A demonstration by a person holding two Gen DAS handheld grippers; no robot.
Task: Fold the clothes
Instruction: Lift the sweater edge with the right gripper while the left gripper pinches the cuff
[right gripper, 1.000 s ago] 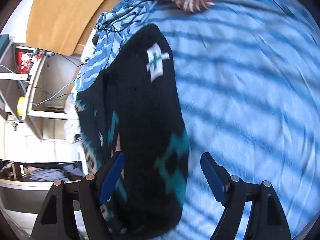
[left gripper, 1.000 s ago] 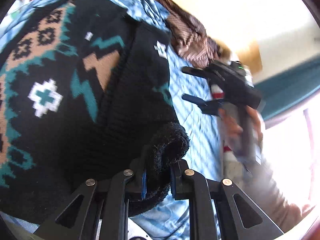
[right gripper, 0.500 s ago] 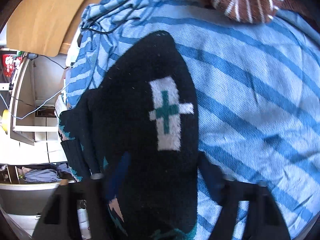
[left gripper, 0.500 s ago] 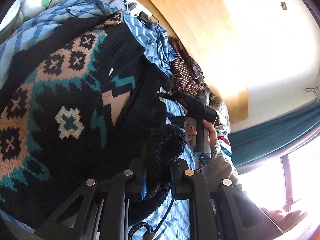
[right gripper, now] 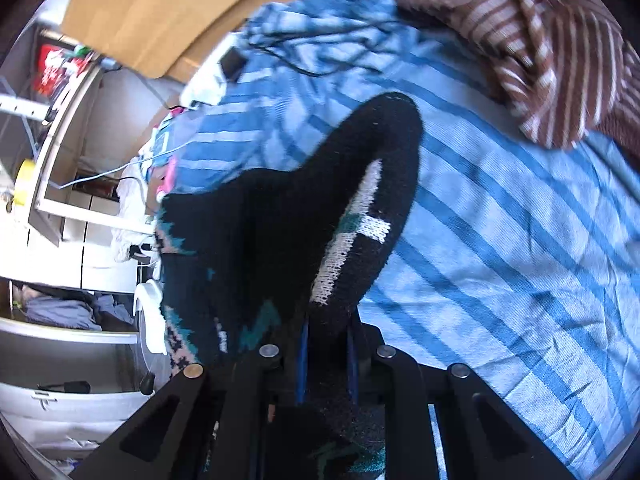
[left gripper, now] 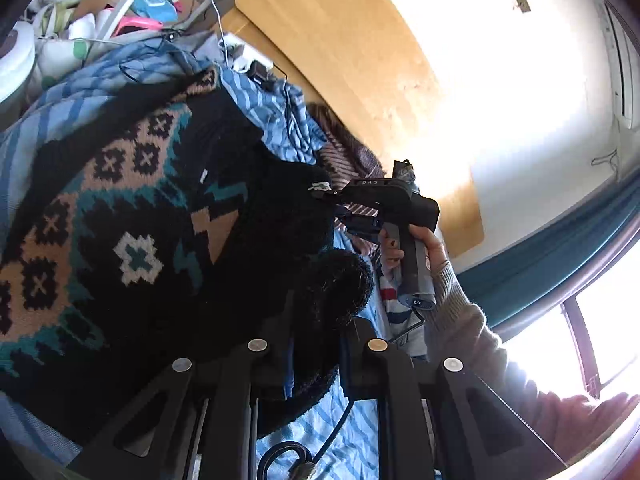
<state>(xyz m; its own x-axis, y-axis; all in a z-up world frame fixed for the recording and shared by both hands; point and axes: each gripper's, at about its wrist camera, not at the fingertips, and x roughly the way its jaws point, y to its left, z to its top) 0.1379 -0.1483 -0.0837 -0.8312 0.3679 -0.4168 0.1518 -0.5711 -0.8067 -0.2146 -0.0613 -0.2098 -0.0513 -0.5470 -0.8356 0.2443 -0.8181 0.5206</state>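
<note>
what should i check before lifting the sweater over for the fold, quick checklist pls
1. Left gripper clamped on the black patterned sweater: ok, thick knit edge sits between the pads.
2. Right gripper clamped on the sweater: ok, its jaws have just been closing and black knit is pinched between them.
3. Only sweater caught, no striped bedsheet: cannot tell, the pads are hidden by knit.
4. Black cable on the sheet clear of the sweater: ok in the right wrist view.
5. Brown striped garment out of the way: ok, apart from the sweater.
</note>
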